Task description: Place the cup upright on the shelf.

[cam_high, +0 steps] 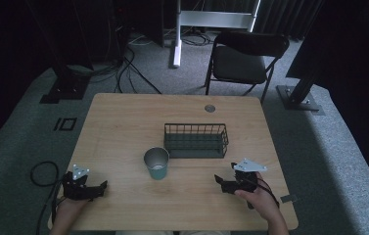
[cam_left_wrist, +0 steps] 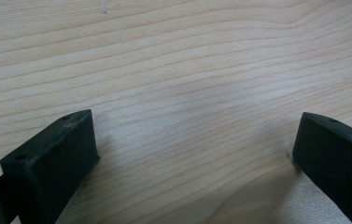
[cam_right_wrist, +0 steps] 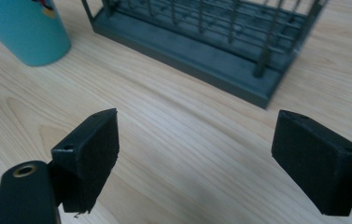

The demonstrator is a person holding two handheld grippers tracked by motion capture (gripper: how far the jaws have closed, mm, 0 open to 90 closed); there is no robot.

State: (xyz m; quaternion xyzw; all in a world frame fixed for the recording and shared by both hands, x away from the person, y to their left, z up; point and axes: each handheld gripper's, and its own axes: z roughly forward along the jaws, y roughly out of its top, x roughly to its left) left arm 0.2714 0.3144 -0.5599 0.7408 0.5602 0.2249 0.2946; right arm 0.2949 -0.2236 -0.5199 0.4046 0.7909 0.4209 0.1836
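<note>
A teal cup [cam_high: 156,163] with a metal-looking inside stands upright near the middle of the wooden table [cam_high: 123,122]; its side shows in the right gripper view [cam_right_wrist: 24,28]. Just behind and right of it sits a dark wire basket [cam_high: 196,140], whose base and bars appear close ahead in the right gripper view [cam_right_wrist: 201,42]. My left gripper [cam_high: 103,188] rests low at the front left, open, over bare wood [cam_left_wrist: 192,140]. My right gripper [cam_high: 219,182] sits at the front right, open, pointing toward the cup and basket [cam_right_wrist: 194,154]. Nothing is between either pair of jaws.
A round cable hole [cam_high: 210,108] lies near the table's far edge. Beyond the table stand a black folding chair [cam_high: 243,58], a white stand [cam_high: 179,29], dark frame legs and loose cables on grey carpet.
</note>
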